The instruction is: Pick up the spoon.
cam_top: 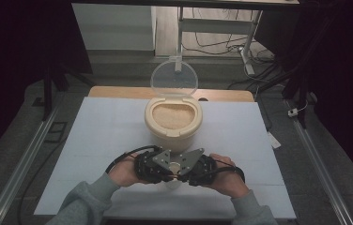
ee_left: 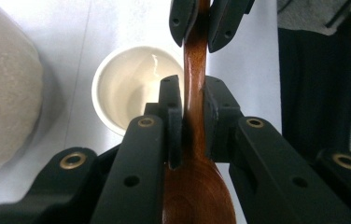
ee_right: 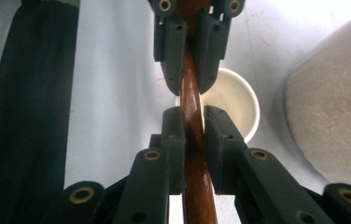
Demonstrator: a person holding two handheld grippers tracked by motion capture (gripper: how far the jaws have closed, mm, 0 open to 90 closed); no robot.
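Lower centre of high view: left gripper (cam_top: pixel 161 168) and right gripper (cam_top: pixel 189 169) meet nose to nose, both pinching one brown wooden spoon (ee_left: pixel 195 100) by its handle, bowl end at the left gripper. White cup (ee_left: pixel 129 88) sits under them on the white table (cam_top: pixel 95 136). Farther up, centre: open rice container (cam_top: pixel 173 123), clear lid (cam_top: pixel 174 78) raised

I see my left hand-held gripper (cam_top: pixel 152 168) and right hand-held gripper (cam_top: pixel 198 169) meeting nose to nose near the front of the white worktop (cam_top: pixel 99 140). Just behind them stands a cream tub (cam_top: pixel 172 126) of grain, its clear lid (cam_top: pixel 174 78) raised.
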